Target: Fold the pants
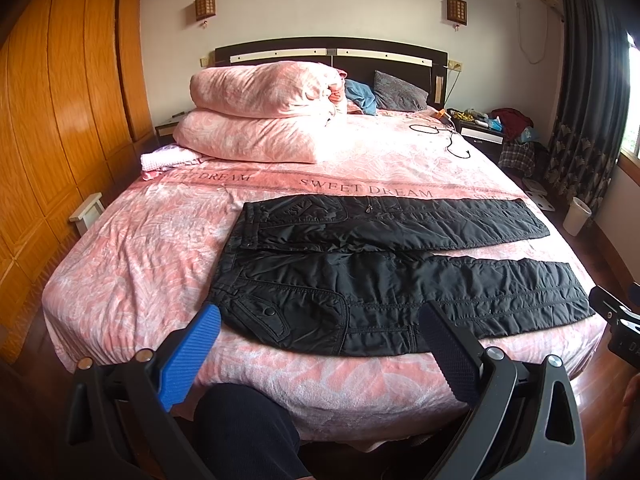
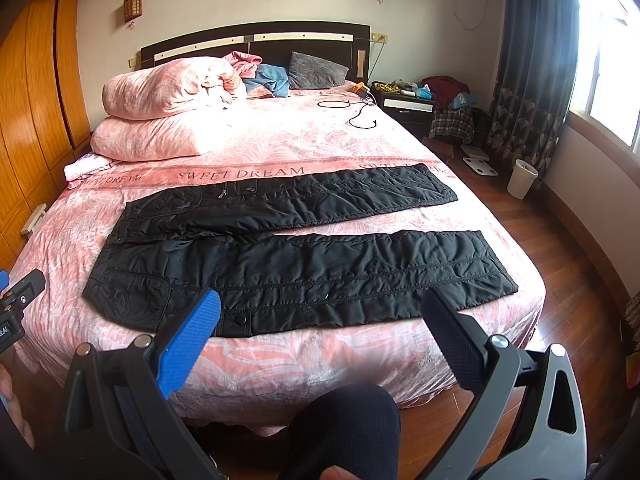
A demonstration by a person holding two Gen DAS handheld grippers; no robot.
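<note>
The black padded pants (image 1: 380, 272) lay spread flat across the near part of the bed (image 1: 132, 248), waistband toward the wardrobe side, both legs stretched out toward the window side with a strip of pink cover showing between them; no fold was visible, so the task looked unstarted. The left hand-held gripper (image 1: 320, 332) was held short of the bed edge near the waist end, jaws wide apart and empty. The right hand-held gripper (image 2: 320, 316) was likewise wide open and empty near the legs; every fold apparently remained, probably leg over leg first.
</note>
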